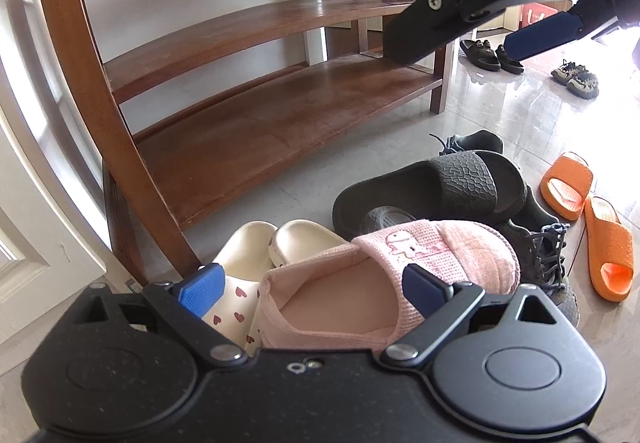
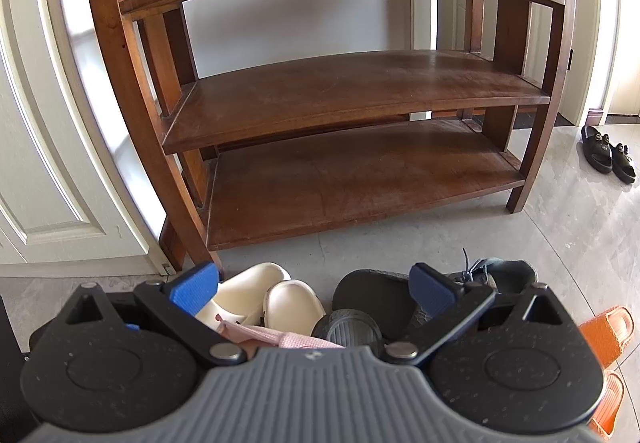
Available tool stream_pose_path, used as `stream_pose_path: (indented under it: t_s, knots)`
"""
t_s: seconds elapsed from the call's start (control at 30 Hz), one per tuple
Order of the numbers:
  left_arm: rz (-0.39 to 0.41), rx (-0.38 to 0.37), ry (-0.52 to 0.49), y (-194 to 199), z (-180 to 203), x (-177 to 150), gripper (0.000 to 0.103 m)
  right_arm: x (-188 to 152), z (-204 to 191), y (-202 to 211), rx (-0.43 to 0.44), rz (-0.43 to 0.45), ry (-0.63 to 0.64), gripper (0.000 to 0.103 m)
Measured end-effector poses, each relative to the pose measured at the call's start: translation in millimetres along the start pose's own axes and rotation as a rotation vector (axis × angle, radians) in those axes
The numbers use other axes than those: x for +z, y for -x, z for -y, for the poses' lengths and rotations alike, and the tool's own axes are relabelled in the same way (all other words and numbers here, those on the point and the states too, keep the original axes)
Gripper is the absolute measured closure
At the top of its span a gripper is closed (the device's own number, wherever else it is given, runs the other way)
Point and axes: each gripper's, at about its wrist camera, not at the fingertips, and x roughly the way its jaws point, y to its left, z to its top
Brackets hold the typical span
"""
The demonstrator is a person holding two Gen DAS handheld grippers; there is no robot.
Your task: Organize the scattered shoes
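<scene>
**Bare rack, shoes heaped on the floor**

The wooden shoe rack [image 2: 344, 99] holds nothing on its shelves. Before it, on the grey tiled floor [image 2: 560, 227], lie cream slippers [image 2: 276, 295], a pink slipper [image 1: 360, 283], black slides [image 1: 448, 187] and orange slides [image 1: 592, 219] (another black pair [image 2: 608, 157] sits well apart). Left gripper [image 1: 316, 285] and right gripper [image 2: 316, 285] both hover spread wide, holding nothing.

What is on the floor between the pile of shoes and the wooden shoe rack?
Nothing: in the right wrist view, only bare grey floor lies between the cream slippers atop the pile and the shoe rack.
</scene>
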Motion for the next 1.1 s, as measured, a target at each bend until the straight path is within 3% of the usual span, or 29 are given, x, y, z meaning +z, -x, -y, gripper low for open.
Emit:
stream_pose_path:
  t_s: [1.1]
  knots:
    - [0.001,-0.016,-0.042,-1.0,6.2,-1.7,0.007,0.2,-2.9,-1.5,-0.001,0.001,0.001,0.000]
